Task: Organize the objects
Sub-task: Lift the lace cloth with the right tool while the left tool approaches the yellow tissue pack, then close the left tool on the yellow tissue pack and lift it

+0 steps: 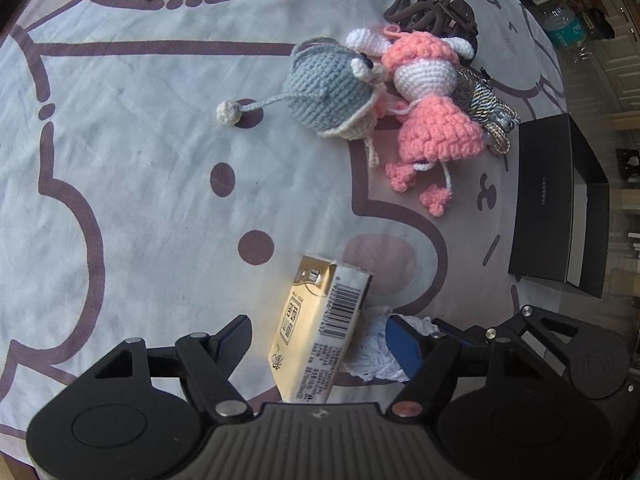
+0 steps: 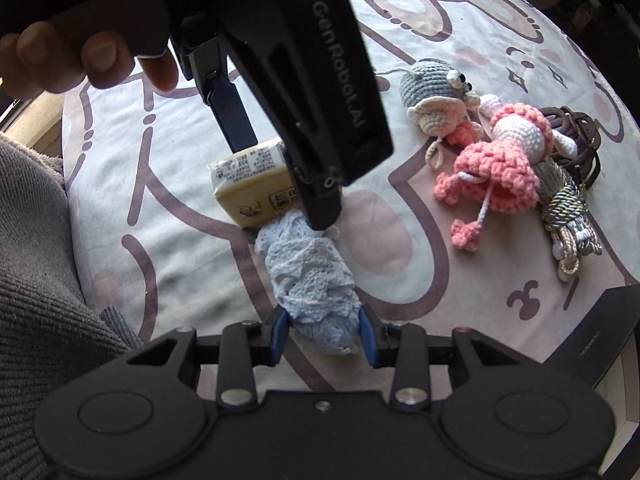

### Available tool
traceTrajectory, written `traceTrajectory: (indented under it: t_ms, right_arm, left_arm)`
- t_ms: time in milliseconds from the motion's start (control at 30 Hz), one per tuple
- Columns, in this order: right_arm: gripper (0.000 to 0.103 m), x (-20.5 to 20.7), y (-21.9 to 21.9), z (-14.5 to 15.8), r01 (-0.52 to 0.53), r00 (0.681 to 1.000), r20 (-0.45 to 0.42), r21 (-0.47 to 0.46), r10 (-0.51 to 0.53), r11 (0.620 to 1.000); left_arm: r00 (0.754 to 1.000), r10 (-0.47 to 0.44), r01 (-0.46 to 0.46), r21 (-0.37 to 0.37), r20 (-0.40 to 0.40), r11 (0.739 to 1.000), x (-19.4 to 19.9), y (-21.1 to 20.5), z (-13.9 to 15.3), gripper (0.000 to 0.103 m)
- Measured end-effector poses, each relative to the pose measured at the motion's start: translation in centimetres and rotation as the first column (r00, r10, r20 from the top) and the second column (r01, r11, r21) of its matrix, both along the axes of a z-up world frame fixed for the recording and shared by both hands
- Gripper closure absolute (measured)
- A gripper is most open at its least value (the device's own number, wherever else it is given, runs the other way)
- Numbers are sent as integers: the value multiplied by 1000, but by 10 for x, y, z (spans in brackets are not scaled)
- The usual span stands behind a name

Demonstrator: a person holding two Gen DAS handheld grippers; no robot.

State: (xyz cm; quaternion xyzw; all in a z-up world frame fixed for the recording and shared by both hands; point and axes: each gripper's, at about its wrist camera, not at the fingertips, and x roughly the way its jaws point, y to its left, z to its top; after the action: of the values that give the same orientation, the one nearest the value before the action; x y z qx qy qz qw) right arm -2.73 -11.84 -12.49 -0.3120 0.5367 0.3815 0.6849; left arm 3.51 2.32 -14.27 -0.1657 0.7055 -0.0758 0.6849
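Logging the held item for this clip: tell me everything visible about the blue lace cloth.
The lace cloth is pale blue openwork fabric, soft and bunched into a crumpled roll. It lies on the printed sheet, its near end pinched between the right gripper's blue pads. Its far end touches the yellow box and lies under the tip of one left gripper finger, whose jaws straddle the box.

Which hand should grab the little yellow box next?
Probably the left. The left gripper already straddles the yellow cardboard box, jaws either side of it. The right gripper is busy, shut on the pale blue lace cloth.
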Motion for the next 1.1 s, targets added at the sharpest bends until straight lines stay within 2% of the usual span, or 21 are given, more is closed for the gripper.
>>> traceTrajectory:
  t_ms: [67, 133, 200, 333, 533, 700, 933, 1100]
  right_arm:
    - [65, 1, -4, -3, 16, 1000, -3, -6, -16, 1000]
    - [64, 7, -8, -5, 34, 999, -6, -5, -34, 999]
    - [65, 10, -11, -4, 58, 998, -7, -5, -58, 998]
    - [65, 16, -18, -4, 127, 992, 7, -10, -127, 992]
    - [65, 25, -32, 2, 231, 973, 15, 15, -231, 973]
    - [65, 27, -33, 3, 246, 969, 20, 23, -246, 969]
    - [65, 27, -36, 4, 267, 963, 29, 26, -267, 963]
    - [65, 31, -38, 8, 301, 952, 46, 44, -303, 952]
  left_arm:
    - [1000, -27, 26, 33, 15, 999, 0, -4, 2, 38]
    - [998, -51, 49, 79, 29, 996, 1, -8, 4, 49]
    - [997, -75, 70, 121, 36, 990, 1, -11, 4, 54]
    - [995, -92, 87, 124, 39, 988, 1, -15, 5, 71]
    - [987, -157, 148, 173, 41, 974, -1, -27, 6, 74]
    - [982, -188, 180, 201, 25, 963, -2, -33, 4, 74]
    - [983, -181, 170, 206, 36, 964, -3, -33, 6, 77]
    - [980, -176, 152, 225, 92, 962, -2, -32, 15, 77]
